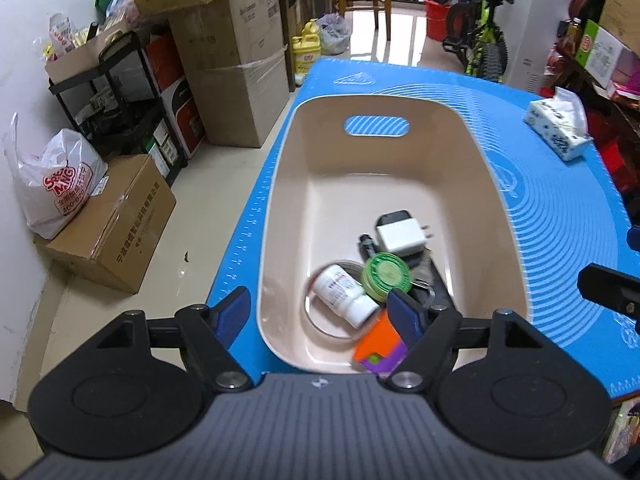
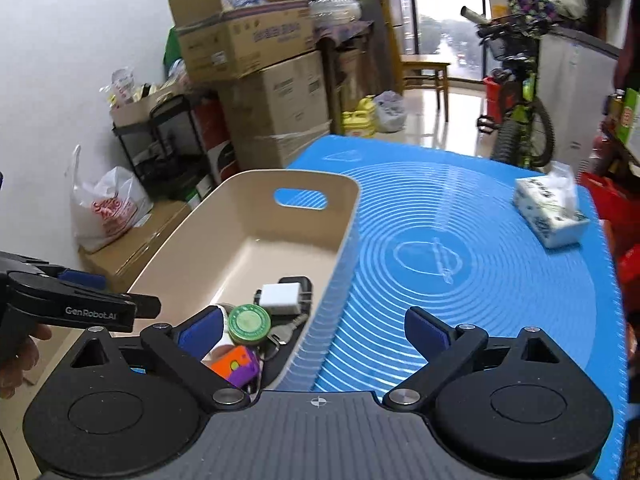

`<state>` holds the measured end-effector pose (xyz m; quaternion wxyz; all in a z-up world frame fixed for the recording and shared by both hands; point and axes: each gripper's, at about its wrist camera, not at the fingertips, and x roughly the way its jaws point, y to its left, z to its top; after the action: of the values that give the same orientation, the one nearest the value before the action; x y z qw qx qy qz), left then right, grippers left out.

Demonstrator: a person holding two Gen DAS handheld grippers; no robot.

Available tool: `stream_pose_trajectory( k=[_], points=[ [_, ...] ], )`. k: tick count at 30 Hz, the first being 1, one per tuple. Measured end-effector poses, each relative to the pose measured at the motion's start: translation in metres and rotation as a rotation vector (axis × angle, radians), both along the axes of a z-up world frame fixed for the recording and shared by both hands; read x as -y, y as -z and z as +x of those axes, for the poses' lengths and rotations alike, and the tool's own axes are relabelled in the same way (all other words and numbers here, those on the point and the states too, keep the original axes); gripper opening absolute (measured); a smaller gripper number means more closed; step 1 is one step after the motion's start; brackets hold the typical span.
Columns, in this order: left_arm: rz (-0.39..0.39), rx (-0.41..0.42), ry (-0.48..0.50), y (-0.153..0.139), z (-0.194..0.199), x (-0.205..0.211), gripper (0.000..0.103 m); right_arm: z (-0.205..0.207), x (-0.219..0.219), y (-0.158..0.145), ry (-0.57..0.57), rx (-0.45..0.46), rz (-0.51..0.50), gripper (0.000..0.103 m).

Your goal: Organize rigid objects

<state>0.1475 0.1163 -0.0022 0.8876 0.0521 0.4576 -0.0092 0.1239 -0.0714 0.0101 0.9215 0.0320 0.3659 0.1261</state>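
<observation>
A beige bin [image 1: 280,184] stands on the blue mat [image 1: 560,240] along the table's left edge. In its near end lie a white pill bottle [image 1: 340,292] on its side, a green round tin [image 1: 386,274], a white charger [image 1: 402,236], an orange and purple cube [image 1: 380,346] and some keys [image 2: 286,334]. My left gripper [image 1: 316,304] hovers open above the bin's near end, nothing between its fingers. My right gripper [image 2: 314,318] is open too, straddling the bin's right wall [image 2: 340,264], holding nothing. In the right wrist view the tin [image 2: 248,322] and cube [image 2: 236,366] lie by its left finger.
A tissue pack [image 1: 560,128] lies at the mat's far right. Cardboard boxes [image 1: 236,80], a black shelf [image 1: 120,92] and a plastic bag [image 1: 60,184] crowd the floor left of the table. A bicycle [image 1: 484,36] stands beyond. A hand [image 2: 16,356] holds the left gripper.
</observation>
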Motion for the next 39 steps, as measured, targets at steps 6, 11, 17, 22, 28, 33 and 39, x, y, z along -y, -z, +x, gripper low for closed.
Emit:
stream_pose_trajectory(
  k=[6, 11, 17, 22, 28, 33, 39],
  points=[
    [-0.008, 0.027, 0.033, -0.014, -0.030, 0.017, 0.076, -0.044, 0.021, -0.020, 0.054, 0.041, -0.003, 0.097],
    [-0.021, 0.048, 0.059, -0.022, -0.054, 0.031, 0.078, -0.078, 0.037, -0.029, 0.095, 0.056, -0.009, 0.097],
    [-0.037, 0.073, 0.066, -0.028, -0.083, 0.042, 0.078, -0.112, 0.057, -0.034, 0.137, 0.066, -0.009, 0.097],
    [-0.031, 0.093, 0.053, -0.029, -0.106, 0.048, 0.078, -0.137, 0.072, -0.033, 0.160, 0.064, 0.020, 0.097],
    [-0.024, 0.108, 0.045, -0.031, -0.126, 0.052, 0.079, -0.162, 0.075, -0.030, 0.171, 0.078, -0.001, 0.097],
    [-0.007, 0.123, 0.066, -0.034, -0.140, 0.062, 0.078, -0.180, 0.075, -0.028, 0.170, 0.084, 0.007, 0.097],
    [-0.009, 0.131, 0.096, -0.033, -0.159, 0.073, 0.078, -0.198, 0.076, -0.023, 0.175, 0.076, 0.007, 0.097]
  ],
)
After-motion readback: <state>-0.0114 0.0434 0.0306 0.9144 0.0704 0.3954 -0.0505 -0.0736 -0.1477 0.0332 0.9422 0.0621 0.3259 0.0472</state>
